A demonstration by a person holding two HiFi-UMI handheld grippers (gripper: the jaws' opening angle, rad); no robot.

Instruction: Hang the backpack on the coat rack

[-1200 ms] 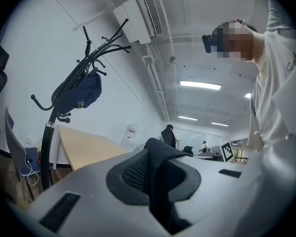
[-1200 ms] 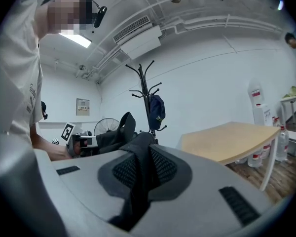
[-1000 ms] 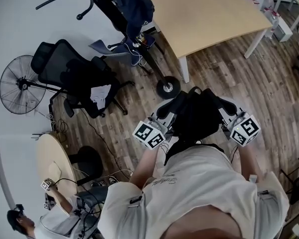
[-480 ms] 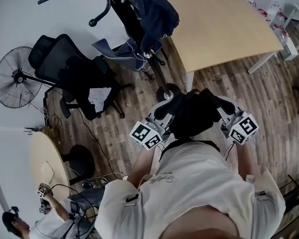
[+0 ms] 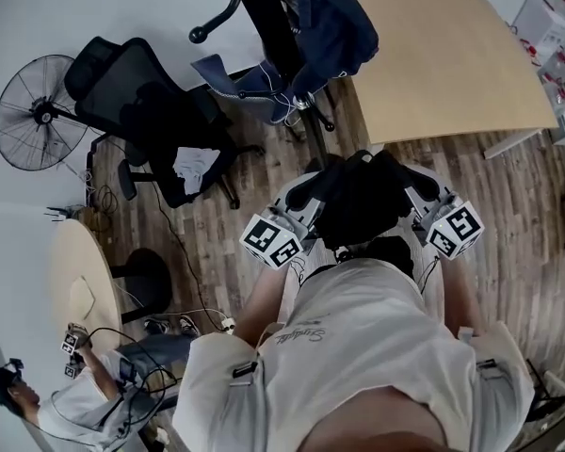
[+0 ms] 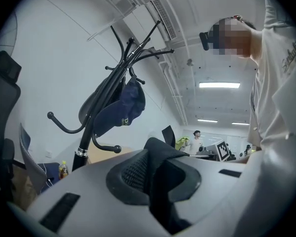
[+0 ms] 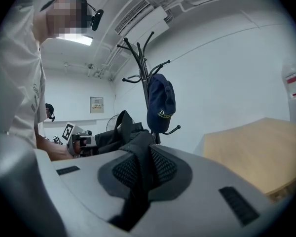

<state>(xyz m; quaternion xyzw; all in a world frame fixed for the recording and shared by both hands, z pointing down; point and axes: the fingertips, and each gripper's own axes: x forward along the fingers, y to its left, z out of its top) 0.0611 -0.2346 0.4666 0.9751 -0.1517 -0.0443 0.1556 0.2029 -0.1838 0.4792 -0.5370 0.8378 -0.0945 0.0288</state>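
The black backpack [image 5: 358,205] hangs in front of me between both grippers. My left gripper [image 5: 304,205] is shut on a black strap [image 6: 155,177] of it. At the backpack's other side my right gripper [image 5: 417,199] is shut on another strap [image 7: 138,177]. The black coat rack [image 5: 281,26] stands just ahead, past the backpack, with a dark blue bag [image 5: 337,31] hanging on it. In the gripper views the coat rack [image 6: 96,110] [image 7: 144,68] rises close by, a dark blue cap [image 6: 121,107] [image 7: 160,102] on one hook; several curved hooks are bare.
A wooden table [image 5: 443,45] stands right of the rack. A black office chair [image 5: 146,121] and a floor fan [image 5: 28,125] stand at the left. A round table [image 5: 75,290] and a seated person [image 5: 47,412] are at the lower left, with cables [image 5: 184,262] on the floor.
The rack, chair and table have slid down and nearer in the head view: I have carried the backpack toward the rack. Both grippers keep their hold.
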